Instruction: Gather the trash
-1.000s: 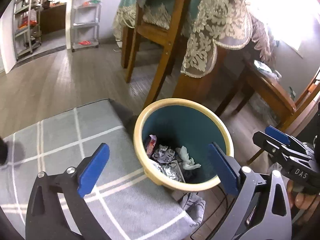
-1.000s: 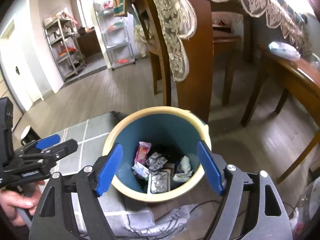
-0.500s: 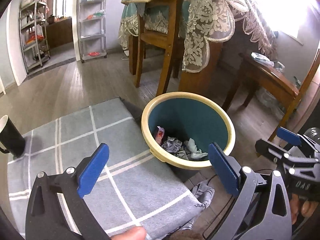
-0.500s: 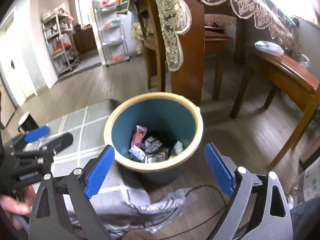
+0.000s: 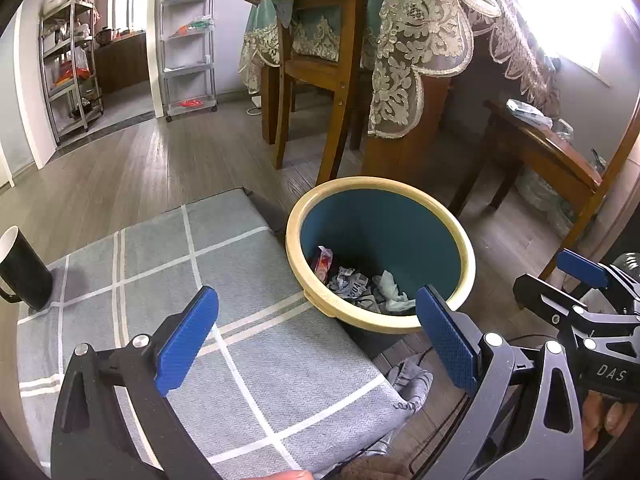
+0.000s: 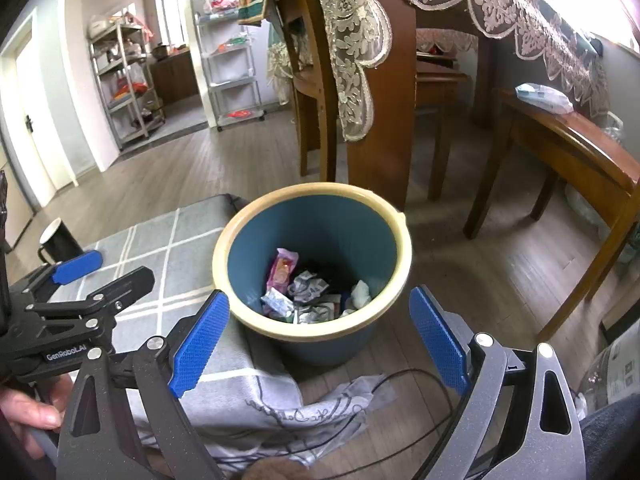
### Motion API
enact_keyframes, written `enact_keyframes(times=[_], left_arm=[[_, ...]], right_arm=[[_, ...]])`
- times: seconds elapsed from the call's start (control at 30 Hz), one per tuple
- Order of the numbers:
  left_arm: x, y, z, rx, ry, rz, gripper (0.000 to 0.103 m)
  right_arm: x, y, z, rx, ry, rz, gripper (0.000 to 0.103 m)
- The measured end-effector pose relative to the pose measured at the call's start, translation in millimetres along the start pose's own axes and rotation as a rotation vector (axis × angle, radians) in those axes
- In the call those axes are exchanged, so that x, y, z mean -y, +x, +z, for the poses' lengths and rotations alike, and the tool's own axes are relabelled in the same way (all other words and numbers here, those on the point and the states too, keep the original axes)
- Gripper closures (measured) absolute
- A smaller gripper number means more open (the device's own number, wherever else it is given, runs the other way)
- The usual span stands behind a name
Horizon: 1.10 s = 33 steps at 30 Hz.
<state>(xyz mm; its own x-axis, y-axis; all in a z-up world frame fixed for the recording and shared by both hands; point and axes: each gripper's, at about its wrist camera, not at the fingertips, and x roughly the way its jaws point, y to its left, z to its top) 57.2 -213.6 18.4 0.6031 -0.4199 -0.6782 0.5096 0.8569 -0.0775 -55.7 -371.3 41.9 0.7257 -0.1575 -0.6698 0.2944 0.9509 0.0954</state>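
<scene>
A teal bin with a cream rim (image 5: 464, 240) (image 6: 404, 232) stands on the wood floor beside a grey checked cloth. Inside lie several crumpled wrappers (image 6: 308, 292) (image 5: 352, 284), a pink packet (image 6: 282, 266) and a white tissue (image 5: 390, 286). My left gripper (image 5: 316, 336) is open and empty, held back from the bin above the cloth. My right gripper (image 6: 320, 336) is open and empty, held back from the bin's near side. Each gripper shows at the edge of the other's view.
The grey checked cloth (image 5: 160, 272) covers a low surface left of the bin. A black mug (image 5: 22, 272) stands at its far left. A wooden table with a lace cloth (image 5: 404, 52), chairs and a side bench (image 6: 568, 140) stand behind. A black cable (image 6: 400, 376) lies on the floor.
Both grippers have drawn back and up from the bin, which now looks smaller and farther. The black mug has come into view at the left.
</scene>
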Motion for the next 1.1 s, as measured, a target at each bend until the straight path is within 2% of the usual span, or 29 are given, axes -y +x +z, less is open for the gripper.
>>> enact_keyframes(times=[1.1], left_arm=[[2.0,-0.2,0.7,0.001,0.015,-0.019,0.006]], right_arm=[[-1.4,0.2,-0.1,-0.001,0.001,0.002,0.011]])
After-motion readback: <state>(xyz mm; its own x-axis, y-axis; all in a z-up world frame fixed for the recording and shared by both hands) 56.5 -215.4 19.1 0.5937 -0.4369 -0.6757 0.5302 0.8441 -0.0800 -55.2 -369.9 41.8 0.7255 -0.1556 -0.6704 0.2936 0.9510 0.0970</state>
